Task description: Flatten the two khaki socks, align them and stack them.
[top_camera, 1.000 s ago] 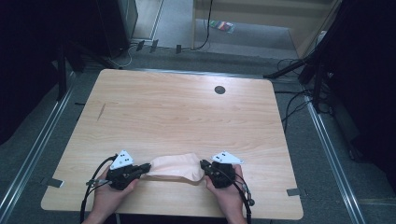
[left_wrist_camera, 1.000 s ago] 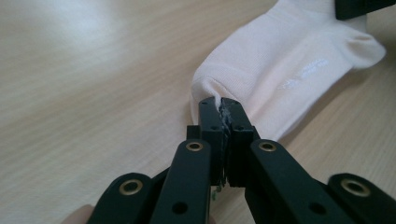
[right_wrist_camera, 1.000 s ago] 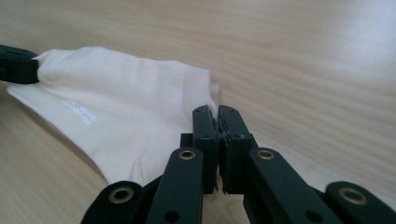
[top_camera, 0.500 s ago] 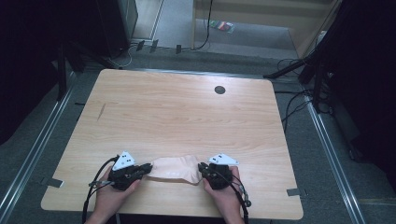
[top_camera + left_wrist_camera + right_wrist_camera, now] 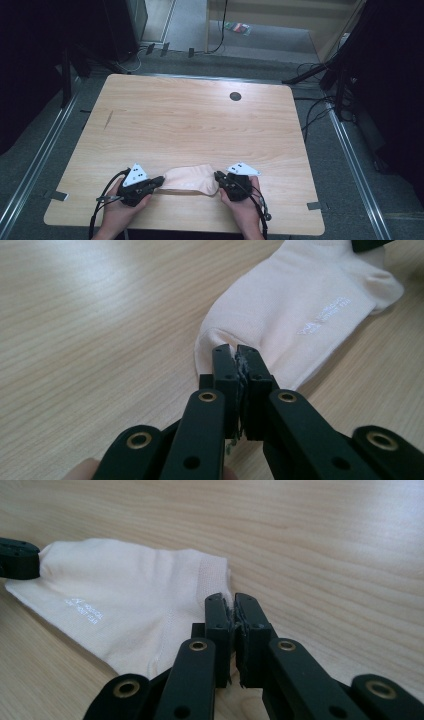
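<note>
Now that we have drawn the sock [image 5: 189,180] nearer the tabletop's [image 5: 200,120] front edge, left tongs [image 5: 236,354] and right tongs [image 5: 231,602] each pinch one end, likely for flattening.

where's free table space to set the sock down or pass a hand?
Bare wood runs from the sock up to the far edge of the table, broken by one dark round hole at far right. Both side margins are also bare. The near edge is crowded: left tool and right tool each pinch a sock end, hands behind.
</note>
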`<action>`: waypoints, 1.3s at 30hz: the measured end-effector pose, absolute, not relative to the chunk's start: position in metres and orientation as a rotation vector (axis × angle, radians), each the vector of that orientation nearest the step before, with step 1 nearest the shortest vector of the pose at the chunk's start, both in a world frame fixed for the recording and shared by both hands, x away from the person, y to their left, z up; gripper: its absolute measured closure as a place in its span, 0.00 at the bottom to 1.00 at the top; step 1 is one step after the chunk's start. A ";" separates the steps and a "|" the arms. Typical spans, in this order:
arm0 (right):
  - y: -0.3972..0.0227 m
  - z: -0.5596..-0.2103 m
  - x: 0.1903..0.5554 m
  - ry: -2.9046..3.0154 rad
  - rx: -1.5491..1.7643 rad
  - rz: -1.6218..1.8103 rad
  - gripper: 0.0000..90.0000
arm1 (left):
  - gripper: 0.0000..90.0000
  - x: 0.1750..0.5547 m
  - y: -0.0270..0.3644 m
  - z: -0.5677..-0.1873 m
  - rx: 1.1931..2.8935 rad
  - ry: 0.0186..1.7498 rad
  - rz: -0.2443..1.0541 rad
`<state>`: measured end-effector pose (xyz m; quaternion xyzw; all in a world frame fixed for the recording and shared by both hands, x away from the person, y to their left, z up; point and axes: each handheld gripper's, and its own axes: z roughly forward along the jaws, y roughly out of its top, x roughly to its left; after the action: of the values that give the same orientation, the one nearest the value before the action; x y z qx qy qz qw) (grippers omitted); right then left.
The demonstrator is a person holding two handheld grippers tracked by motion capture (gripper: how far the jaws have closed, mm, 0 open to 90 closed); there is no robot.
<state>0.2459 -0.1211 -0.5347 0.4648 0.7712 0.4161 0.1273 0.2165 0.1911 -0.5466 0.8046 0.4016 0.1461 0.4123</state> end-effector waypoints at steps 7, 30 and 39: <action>-0.120 -0.541 0.248 2.266 1.355 1.183 0.95 | 0.97 0.217 0.190 -0.548 2.034 1.005 0.386; -0.095 -0.538 0.234 2.290 1.232 1.401 0.99 | 0.96 0.222 0.186 -0.550 1.936 1.022 0.283; -0.088 -0.553 0.239 2.384 1.270 1.306 0.96 | 0.89 0.222 0.182 -0.553 1.973 1.011 0.296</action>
<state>0.2388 -0.0883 -0.5526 0.4222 0.7927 0.4342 0.0704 0.2216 0.1818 -0.5528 0.7933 0.4067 0.1192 0.4371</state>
